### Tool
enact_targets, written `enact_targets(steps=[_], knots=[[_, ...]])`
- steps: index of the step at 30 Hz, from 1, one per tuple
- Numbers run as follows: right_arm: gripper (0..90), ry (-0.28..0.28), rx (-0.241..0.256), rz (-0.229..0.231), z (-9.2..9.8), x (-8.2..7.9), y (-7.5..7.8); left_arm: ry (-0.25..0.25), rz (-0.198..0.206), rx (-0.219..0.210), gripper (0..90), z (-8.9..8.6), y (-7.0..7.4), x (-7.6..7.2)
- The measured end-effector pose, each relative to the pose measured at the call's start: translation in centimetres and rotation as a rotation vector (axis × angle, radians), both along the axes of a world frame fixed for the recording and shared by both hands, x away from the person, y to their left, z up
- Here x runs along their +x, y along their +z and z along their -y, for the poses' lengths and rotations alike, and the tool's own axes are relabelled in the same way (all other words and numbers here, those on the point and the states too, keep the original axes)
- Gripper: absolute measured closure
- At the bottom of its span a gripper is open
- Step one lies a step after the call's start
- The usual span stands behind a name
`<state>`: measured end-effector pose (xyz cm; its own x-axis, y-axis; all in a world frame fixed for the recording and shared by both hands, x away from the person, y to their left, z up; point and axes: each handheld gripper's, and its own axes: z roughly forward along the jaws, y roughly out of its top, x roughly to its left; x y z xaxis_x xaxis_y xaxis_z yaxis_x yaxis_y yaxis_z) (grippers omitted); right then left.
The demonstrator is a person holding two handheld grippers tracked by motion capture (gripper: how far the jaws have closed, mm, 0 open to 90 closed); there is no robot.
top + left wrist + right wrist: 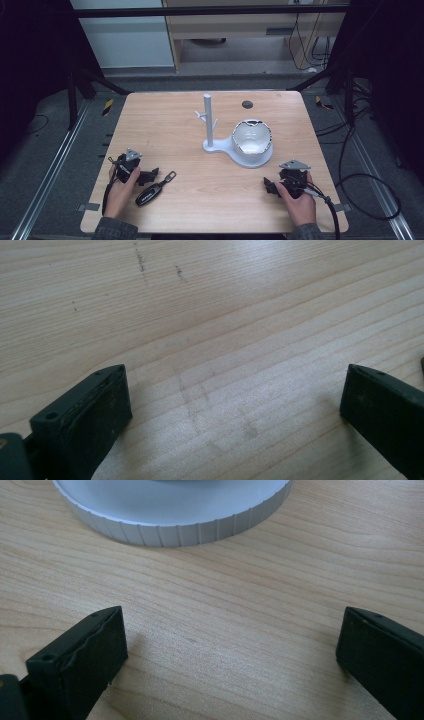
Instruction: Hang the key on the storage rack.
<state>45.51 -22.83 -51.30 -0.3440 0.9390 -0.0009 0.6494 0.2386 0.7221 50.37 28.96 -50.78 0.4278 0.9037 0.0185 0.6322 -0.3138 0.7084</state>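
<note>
A black key fob with a short strap lies on the wooden table near the front left. My left gripper rests just left of it, held by a hand, jaws open over bare wood. A grey stand with an upright post and small pegs stands mid-table. Its round base carries a white bowl with a jagged rim. My right gripper sits on the table at the front right, jaws open and empty. The stand's ribbed base edge lies just ahead of it.
A small dark round spot marks the table's far side. Black cables trail over the floor to the right. Metal frame rails run along the table's left side.
</note>
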Motion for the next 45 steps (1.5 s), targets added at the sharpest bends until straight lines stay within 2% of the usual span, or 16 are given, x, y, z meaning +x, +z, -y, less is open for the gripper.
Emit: enact_targets(steps=[10,11,13,15,18,19,20,21,24,25,29,35,37,40,42,45], knots=[[1.2,-0.006,0.001,-0.002,-0.1,-0.1,0.0,0.023,0.0,-0.009,0.0,0.0,0.0,-0.3],[1.9,0.008,-0.01,0.002,0.1,-0.6,0.0,0.064,-0.009,-0.035,3.8,-0.1,0.5,-0.4],[1.6,0.012,0.006,-0.002,0.1,-1.2,0.1,0.069,0.017,-0.061,2.8,-0.1,1.4,-0.7],[1.5,0.014,0.001,0.006,0.0,-1.3,0.0,0.055,0.016,-0.072,2.9,0.1,2.1,-0.8],[0.5,0.033,-0.001,0.003,0.1,-1.2,0.0,-0.023,0.019,0.004,3.0,0.9,4.8,-0.7],[0.5,0.037,0.002,0.001,0.1,-1.2,0.0,-0.023,0.019,0.004,3.1,0.9,4.8,-0.7],[0.4,0.049,-0.01,0.007,0.2,-1.0,-0.1,-0.054,0.026,0.022,3.1,1.4,6.4,-0.7],[0.5,0.056,-0.004,0.001,0.3,-0.9,0.0,-0.062,0.021,0.009,3.1,1.7,7.1,-0.7],[0.6,0.071,-0.01,0.007,0.5,-0.3,-0.1,-0.096,-0.035,0.04,4.8,2.6,8.8,-0.8],[0.5,0.064,0.011,-0.011,0.6,-0.1,0.1,-0.097,-0.032,0.055,5.0,2.8,9.4,-1.0],[0.5,0.053,0.004,-0.001,0.9,0.7,0.0,-0.11,-0.073,0.115,4.9,3.6,11.2,-2.0],[0.5,0.056,0.0,-0.001,1.0,0.9,0.0,-0.155,-0.145,0.164,5.1,4.0,11.4,-2.8],[0.5,0.063,-0.001,-0.002,1.1,0.9,0.0,-0.211,-0.19,0.185,6.1,4.3,11.1,-3.0],[0.6,0.069,0.001,-0.002,1.1,0.9,0.0,-0.21,-0.189,0.217,12.0,4.7,11.1,-3.0],[1.0,0.081,-0.003,0.001,1.3,0.8,0.0,-0.2,-0.192,0.225,10.7,5.0,11.0,-2.8],[1.1,0.087,-0.001,0.003,1.6,0.4,0.0,-0.207,-0.238,0.229,8.7,5.7,10.7,-2.4]])
